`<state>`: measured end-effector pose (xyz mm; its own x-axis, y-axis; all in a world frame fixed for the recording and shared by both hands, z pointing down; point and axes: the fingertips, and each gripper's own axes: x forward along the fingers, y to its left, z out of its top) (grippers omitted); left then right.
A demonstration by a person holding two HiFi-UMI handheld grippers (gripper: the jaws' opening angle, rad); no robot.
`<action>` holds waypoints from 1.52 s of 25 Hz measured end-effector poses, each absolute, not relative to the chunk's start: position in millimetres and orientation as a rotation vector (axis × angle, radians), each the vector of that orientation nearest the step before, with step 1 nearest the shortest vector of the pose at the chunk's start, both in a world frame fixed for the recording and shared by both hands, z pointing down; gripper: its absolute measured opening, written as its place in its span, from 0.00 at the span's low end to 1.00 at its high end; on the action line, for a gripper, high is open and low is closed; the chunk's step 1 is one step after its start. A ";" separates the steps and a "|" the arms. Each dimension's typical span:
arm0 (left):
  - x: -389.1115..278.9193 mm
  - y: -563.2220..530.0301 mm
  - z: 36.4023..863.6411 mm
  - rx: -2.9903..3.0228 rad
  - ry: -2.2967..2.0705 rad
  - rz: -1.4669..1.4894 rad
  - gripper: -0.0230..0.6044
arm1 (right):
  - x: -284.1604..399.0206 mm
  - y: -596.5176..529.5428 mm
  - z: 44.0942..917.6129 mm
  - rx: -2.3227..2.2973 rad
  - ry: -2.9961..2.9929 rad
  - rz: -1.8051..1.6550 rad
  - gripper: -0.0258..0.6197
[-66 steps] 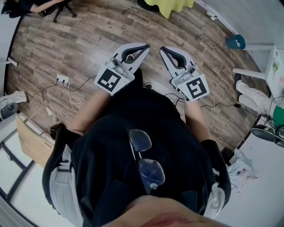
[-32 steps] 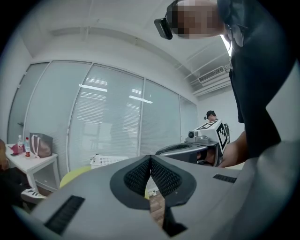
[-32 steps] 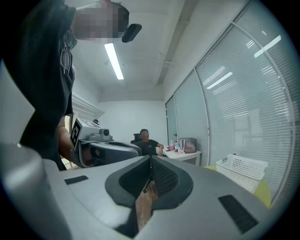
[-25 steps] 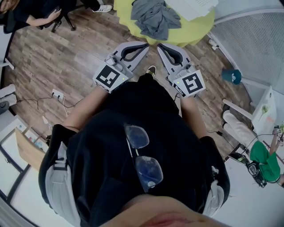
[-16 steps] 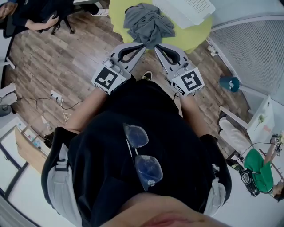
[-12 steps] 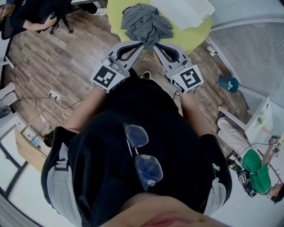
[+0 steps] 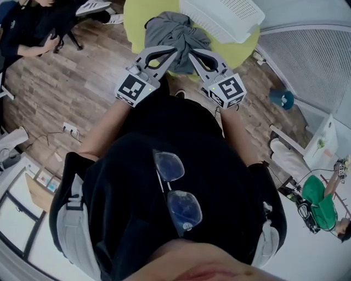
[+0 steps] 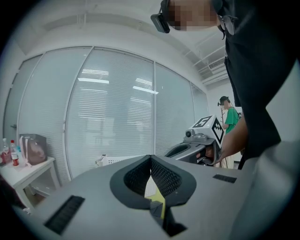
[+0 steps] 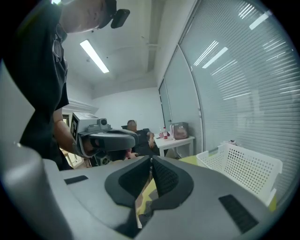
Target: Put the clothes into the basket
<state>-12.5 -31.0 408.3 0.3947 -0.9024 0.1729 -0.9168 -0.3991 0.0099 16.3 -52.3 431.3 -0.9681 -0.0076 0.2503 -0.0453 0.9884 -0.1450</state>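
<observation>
A crumpled grey garment (image 7: 176, 32) lies on a round yellow-green table (image 7: 138, 15). Behind it on the same table stands a white perforated basket (image 7: 222, 15), which also shows as the basket (image 9: 240, 169) at the right of the right gripper view. My left gripper (image 7: 173, 50) and right gripper (image 7: 192, 54) are held side by side in front of my chest. Their tips hover over the garment's near edge and do not touch it. Both are shut and hold nothing. In the gripper views, the left gripper (image 8: 151, 158) and the right gripper (image 9: 151, 160) show their pads meeting.
A seated person (image 7: 30, 33) is at the far left on the wood floor. A teal object (image 7: 282, 99) and a white side table (image 7: 329, 140) stand at the right, near a person in green (image 7: 317, 198). Cables and a power strip (image 7: 71, 129) lie at the left. Window blinds (image 7: 307, 52) line the right.
The table with the garment and basket has come into view and drawn closer. Both grippers, still shut, now reach the garment's near edge.
</observation>
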 end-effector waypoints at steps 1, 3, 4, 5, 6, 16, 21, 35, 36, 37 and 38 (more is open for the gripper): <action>-19.0 -37.7 412.3 2.552 -1.633 0.206 0.05 | 8.7 -59.3 439.7 0.063 -2.860 0.231 0.09; -32.4 -49.2 420.9 2.600 -1.579 0.232 0.05 | -6.9 -70.9 456.3 0.102 -2.814 0.244 0.09; -39.5 -55.0 425.9 2.625 -1.557 0.252 0.05 | -15.1 -76.1 464.7 0.114 -2.789 0.245 0.09; -46.8 -60.6 431.6 2.643 -1.539 0.269 0.05 | -23.3 -80.9 473.7 0.122 -2.762 0.246 0.09; -54.2 -66.0 437.7 2.654 -1.521 0.279 0.05 | -31.4 -85.5 483.1 0.127 -2.734 0.250 0.09; -96.8 -117.5 475.1 2.747 -1.296 0.243 0.05 | -72.4 -142.8 578.2 0.227 -2.447 0.261 0.10; -106.3 -138.5 498.3 2.770 -1.277 0.325 0.05 | -79.5 -151.6 622.6 0.181 -2.303 0.311 0.20; -114.2 -169.4 534.9 2.679 -1.276 0.296 0.05 | -85.4 -160.9 720.7 0.005 -1.973 0.280 0.63; -113.6 -171.3 534.4 2.677 -1.275 0.283 0.05 | -84.5 -160.5 726.2 -0.008 -1.953 0.289 0.65; -113.0 -172.7 534.2 2.675 -1.274 0.276 0.05 | -84.3 -158.9 730.6 -0.023 -1.935 0.300 0.66; -112.5 -174.0 534.6 2.674 -1.273 0.276 0.05 | -84.0 -157.4 735.1 -0.034 -1.918 0.311 0.67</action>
